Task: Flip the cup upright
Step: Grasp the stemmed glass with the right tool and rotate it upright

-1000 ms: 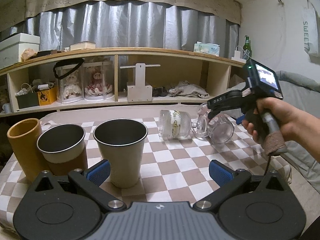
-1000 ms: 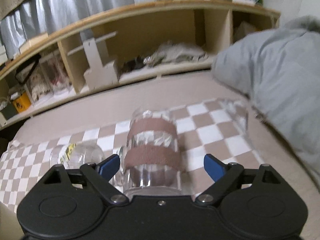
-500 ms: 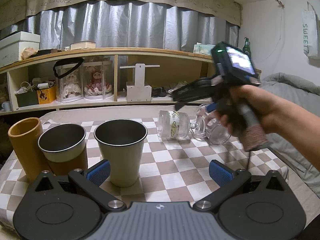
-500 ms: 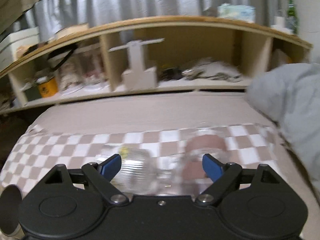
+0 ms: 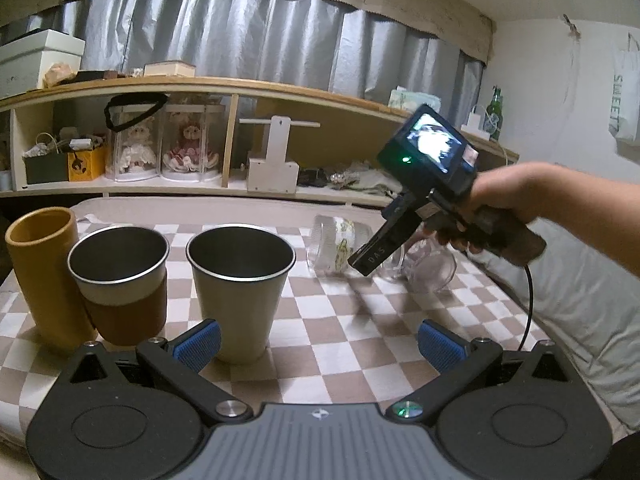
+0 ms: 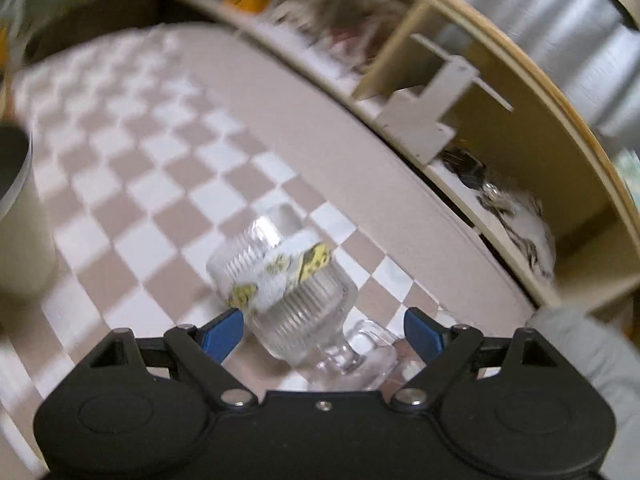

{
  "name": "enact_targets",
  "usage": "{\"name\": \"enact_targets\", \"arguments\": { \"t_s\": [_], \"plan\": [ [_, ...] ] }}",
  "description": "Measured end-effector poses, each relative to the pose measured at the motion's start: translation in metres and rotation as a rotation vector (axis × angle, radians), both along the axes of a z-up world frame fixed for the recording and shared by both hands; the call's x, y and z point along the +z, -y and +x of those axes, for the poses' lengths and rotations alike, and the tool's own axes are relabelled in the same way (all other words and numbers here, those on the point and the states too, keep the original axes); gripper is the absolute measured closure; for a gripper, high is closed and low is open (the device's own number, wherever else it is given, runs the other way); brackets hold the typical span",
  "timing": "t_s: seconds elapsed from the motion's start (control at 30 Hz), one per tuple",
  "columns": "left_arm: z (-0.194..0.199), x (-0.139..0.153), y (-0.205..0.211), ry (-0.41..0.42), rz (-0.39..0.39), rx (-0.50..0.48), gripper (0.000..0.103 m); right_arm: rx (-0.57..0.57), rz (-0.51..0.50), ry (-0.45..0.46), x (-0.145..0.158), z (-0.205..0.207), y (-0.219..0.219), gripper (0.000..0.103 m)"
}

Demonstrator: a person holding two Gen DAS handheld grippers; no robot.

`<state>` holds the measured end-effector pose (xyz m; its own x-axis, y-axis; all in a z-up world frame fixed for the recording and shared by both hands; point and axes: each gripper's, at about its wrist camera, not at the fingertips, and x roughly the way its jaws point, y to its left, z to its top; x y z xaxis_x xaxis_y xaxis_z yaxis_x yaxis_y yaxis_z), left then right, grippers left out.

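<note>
A clear ribbed glass cup with a yellow-and-white label [image 6: 280,280] lies on its side on the checkered cloth; it also shows in the left wrist view [image 5: 336,246]. My right gripper [image 6: 323,332] is open, its blue fingers on either side of the cup's stemmed base without touching it. In the left wrist view the right gripper [image 5: 374,254] tilts down over the cup. A second clear glass [image 5: 430,266] lies on its side just right of it. My left gripper [image 5: 318,342] is open and empty near the front of the table.
A steel cup [image 5: 240,284], a sleeved steel cup [image 5: 120,280] and a tall mustard cup [image 5: 42,272] stand upright at the left. A wooden shelf [image 5: 240,140] runs behind the table. A grey blanket [image 5: 580,300] lies to the right.
My right gripper swung left from the plain glass and tilted down over the labelled ribbed cup, its fingers now on either side of the cup's base. The left gripper stayed still.
</note>
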<state>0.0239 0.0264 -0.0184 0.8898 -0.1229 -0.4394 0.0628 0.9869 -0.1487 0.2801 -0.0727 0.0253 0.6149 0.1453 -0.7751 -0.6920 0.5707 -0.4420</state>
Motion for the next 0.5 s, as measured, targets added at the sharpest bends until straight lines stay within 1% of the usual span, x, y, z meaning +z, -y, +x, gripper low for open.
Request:
{"name": "enact_targets", "arguments": {
  "t_s": [0.17, 0.23, 0.33, 0.4, 0.47, 0.5],
  "plan": [
    [0.004, -0.004, 0.001, -0.019, 0.001, -0.005, 0.0, 0.107, -0.118, -0.008, -0.019, 0.007, -0.016, 0.015],
    [0.006, -0.005, 0.002, -0.023, 0.002, -0.009, 0.0, 0.157, -0.172, 0.006, -0.028, 0.008, -0.026, 0.014],
    [0.01, -0.008, 0.003, -0.035, 0.009, -0.021, 0.0, 0.227, -0.226, 0.037, -0.039, 0.009, -0.038, 0.015],
    [0.011, -0.01, 0.003, -0.04, 0.013, -0.023, 0.0, 0.248, -0.239, 0.052, -0.043, 0.009, -0.043, 0.015],
    [0.013, -0.011, 0.003, -0.043, 0.01, -0.023, 0.0, 0.245, -0.215, 0.039, -0.042, 0.011, -0.043, 0.023],
    [0.013, -0.011, 0.002, -0.043, 0.007, -0.024, 0.0, 0.229, -0.192, 0.027, -0.04, 0.012, -0.042, 0.023]
  ]
}}
